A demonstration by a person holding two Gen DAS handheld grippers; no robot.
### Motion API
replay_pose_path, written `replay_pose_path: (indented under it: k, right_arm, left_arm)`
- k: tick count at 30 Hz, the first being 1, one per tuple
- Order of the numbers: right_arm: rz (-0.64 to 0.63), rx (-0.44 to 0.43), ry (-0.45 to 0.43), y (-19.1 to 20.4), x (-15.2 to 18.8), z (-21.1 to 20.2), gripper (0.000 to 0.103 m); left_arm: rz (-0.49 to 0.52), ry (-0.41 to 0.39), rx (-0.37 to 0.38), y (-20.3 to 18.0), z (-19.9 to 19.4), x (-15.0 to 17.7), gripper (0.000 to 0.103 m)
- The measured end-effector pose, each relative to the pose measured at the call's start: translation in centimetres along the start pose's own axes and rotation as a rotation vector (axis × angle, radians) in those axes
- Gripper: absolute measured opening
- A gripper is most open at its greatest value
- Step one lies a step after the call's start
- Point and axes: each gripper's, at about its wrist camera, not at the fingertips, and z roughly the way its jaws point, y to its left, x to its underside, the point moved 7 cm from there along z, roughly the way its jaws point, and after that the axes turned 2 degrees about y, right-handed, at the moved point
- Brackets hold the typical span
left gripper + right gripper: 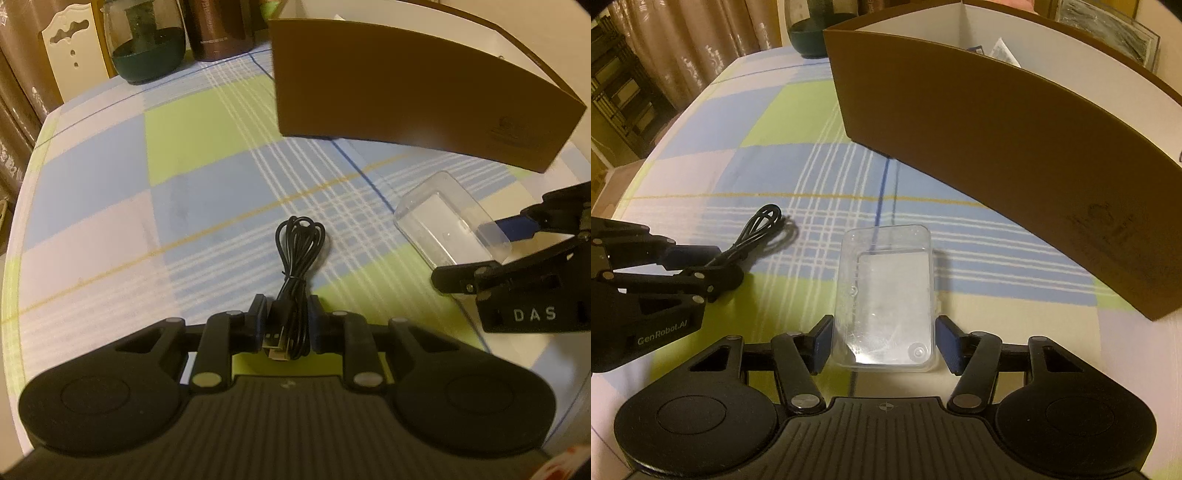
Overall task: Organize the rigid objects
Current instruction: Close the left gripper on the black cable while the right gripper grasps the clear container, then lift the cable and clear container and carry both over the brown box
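The left gripper [284, 325] has its fingers [258, 321] squeezed in on a bundled black cable [297, 254]. The plug end of the cable sits between the two fingers, and the looped end lies on the worktop [110, 184], pointing toward the big brown box [406, 85]. The worktop has a checked cloth in blue, green and white.

The right gripper [884, 341] has its fingers [823, 341] about half open, one on each side of a clear plastic box [886, 291]. The left finger is right against the side of the plastic box. The right finger is just beside it, and I cannot tell if it touches. The clear plastic box rests flat on the worktop, just in front of the brown box.

The brown box stands open at the top, with white walls inside and some papers [1004, 51] in it. The cable lies to the left of the plastic box, both in front of the brown box. A dark glass jar [146, 40] stands on the far edge of the worktop, to the left of the brown box.
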Motion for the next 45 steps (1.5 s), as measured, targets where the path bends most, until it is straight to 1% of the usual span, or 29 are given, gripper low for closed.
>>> replay_pose_path:
  k: [6, 10, 14, 18, 20, 22, 28, 30, 31, 34, 37, 40, 45]
  right_arm:
    - [0.008, 0.004, 0.013, -2.1, 2.0, -1.4, 0.058]
    - [0.008, -0.011, 0.023, -3.5, 3.7, -2.4, 0.058]
    - [0.005, -0.026, 0.024, -4.4, 5.7, -3.4, 0.058]
    - [0.008, -0.036, 0.018, -4.8, 6.7, -4.0, 0.059]
    - [0.007, -0.029, 0.014, -4.9, 6.7, -4.0, 0.059]
    - [0.012, -0.011, 0.003, -5.0, 6.8, -4.0, 0.059]
    - [-0.003, 0.021, -0.028, -4.7, 6.5, -3.6, 0.059]
    - [-0.013, 0.030, -0.035, -4.7, 6.3, -3.5, 0.059]
    - [-0.016, 0.033, -0.038, -4.7, 6.3, -3.5, 0.059]
    - [-0.024, 0.042, -0.048, -4.7, 6.2, -3.5, 0.059]
    - [-0.024, 0.046, -0.062, -4.8, 6.1, -3.4, 0.059]
    - [-0.029, 0.061, -0.081, -4.8, 6.1, -3.4, 0.057]
    - [-0.032, 0.062, -0.076, -4.8, 5.8, -3.2, 0.057]
  left_arm:
    - [-0.020, 0.011, 0.030, -2.2, -0.8, 1.6, 0.021]
    - [-0.035, 0.024, 0.051, -3.8, -1.4, 2.7, 0.021]
    - [-0.028, 0.039, 0.081, -5.5, -1.6, 3.3, 0.021]
    - [-0.013, 0.042, 0.073, -6.6, -1.5, 3.2, 0.021]
    - [-0.009, 0.042, 0.067, -6.8, -1.4, 3.1, 0.022]
    - [0.006, 0.041, 0.055, -7.1, -1.2, 2.8, 0.025]
    - [0.030, 0.024, 0.025, -7.5, -0.6, 2.1, 0.025]
    - [0.023, 0.019, 0.023, -7.5, -0.5, 2.0, 0.022]
    - [0.016, 0.017, 0.024, -7.5, -0.4, 1.9, 0.018]
    - [0.019, 0.007, 0.012, -7.7, -0.4, 1.9, 0.014]
    - [-0.010, 0.005, 0.005, -7.6, -0.4, 1.9, 0.013]
    - [-0.050, 0.006, 0.002, -7.2, -0.4, 1.9, 0.013]
    - [-0.060, 0.012, -0.008, -7.1, -0.4, 1.8, 0.013]
